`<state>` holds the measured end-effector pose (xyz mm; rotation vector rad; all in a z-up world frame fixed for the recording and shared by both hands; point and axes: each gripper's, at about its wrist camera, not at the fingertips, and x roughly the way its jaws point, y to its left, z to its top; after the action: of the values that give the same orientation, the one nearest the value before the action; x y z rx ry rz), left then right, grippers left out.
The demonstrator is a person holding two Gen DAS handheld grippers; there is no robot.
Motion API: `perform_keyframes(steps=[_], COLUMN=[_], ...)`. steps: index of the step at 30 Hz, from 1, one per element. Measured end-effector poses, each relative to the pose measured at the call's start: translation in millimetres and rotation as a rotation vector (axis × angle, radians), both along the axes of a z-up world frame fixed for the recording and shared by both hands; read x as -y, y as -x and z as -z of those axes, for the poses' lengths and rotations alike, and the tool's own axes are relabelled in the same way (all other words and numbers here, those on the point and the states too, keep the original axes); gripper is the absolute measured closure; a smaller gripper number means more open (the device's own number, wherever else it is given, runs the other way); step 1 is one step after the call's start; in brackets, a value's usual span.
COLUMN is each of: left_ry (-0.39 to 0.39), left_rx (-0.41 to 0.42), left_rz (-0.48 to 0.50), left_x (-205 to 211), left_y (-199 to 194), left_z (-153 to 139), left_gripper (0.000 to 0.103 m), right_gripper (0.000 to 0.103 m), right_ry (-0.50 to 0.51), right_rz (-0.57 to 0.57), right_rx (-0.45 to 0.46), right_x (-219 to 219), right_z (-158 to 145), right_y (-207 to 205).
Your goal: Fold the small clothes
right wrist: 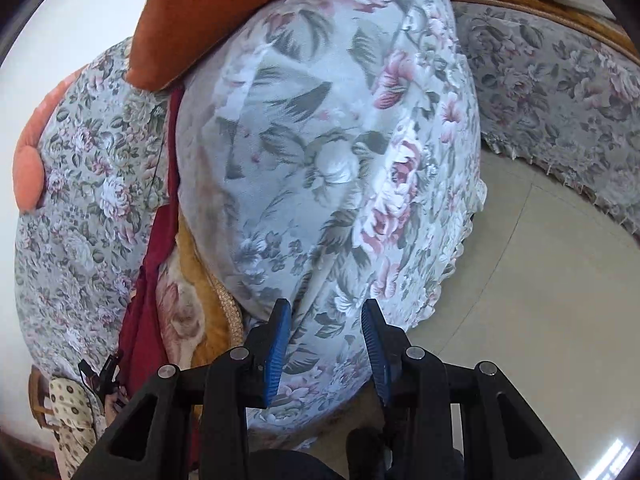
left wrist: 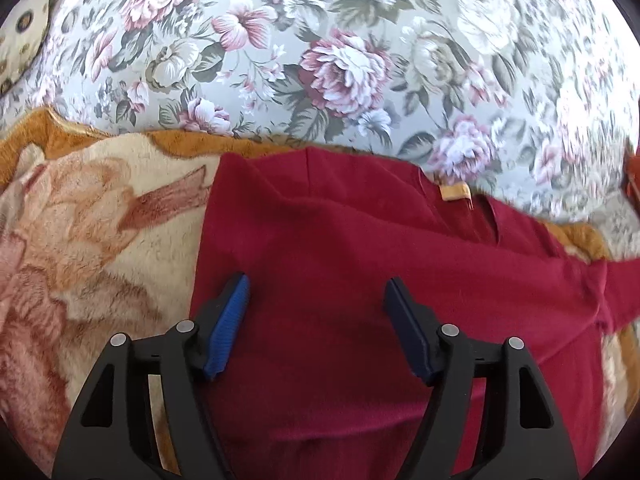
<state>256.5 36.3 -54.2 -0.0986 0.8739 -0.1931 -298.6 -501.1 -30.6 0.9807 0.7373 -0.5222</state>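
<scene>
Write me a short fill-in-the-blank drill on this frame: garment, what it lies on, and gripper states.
1. The garment under the left gripper is dark ____ in colour.
2. It lies on a plush blanket with a ____ pattern.
3. The left gripper's jaws are ____.
4. The right gripper holds ____.

Missing words: red; floral; open; nothing

I see a sofa with floral upholstery [left wrist: 360,40] carrying everything. Spread directly on its seat is a plush blanket [left wrist: 92,216], cream with an orange border. A dark red garment [left wrist: 360,260] lies flat on that blanket. Orange cushions [right wrist: 192,12] rest against the sofa's top.
</scene>
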Motion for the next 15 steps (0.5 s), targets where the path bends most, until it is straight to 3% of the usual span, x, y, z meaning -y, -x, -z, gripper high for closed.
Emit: perform_keyframes(steps=[3, 7, 12, 15], left_ry=[-0.037, -0.064, 0.033, 0.054], left_rx=[0.008, 0.013, -0.027, 0.017], left_rz=[0.020, 0.031, 0.049, 0.055], left_x=[6, 11, 9, 8], left_y=[10, 24, 49, 66], left_z=[-1, -3, -2, -2], left_gripper=[0.024, 0.024, 0.022, 0.022], right_gripper=[0.068, 0.068, 0.068, 0.068], right_ry=[0.007, 0.011, 0.024, 0.044], right_rz=[-0.024, -0.053, -0.071, -0.135], right_rx=[0.012, 0.029, 0.102, 0.154], right_x=[-6, -14, -30, -49], right_z=[-2, -6, -21, -32], right_y=[-9, -21, -43, -67])
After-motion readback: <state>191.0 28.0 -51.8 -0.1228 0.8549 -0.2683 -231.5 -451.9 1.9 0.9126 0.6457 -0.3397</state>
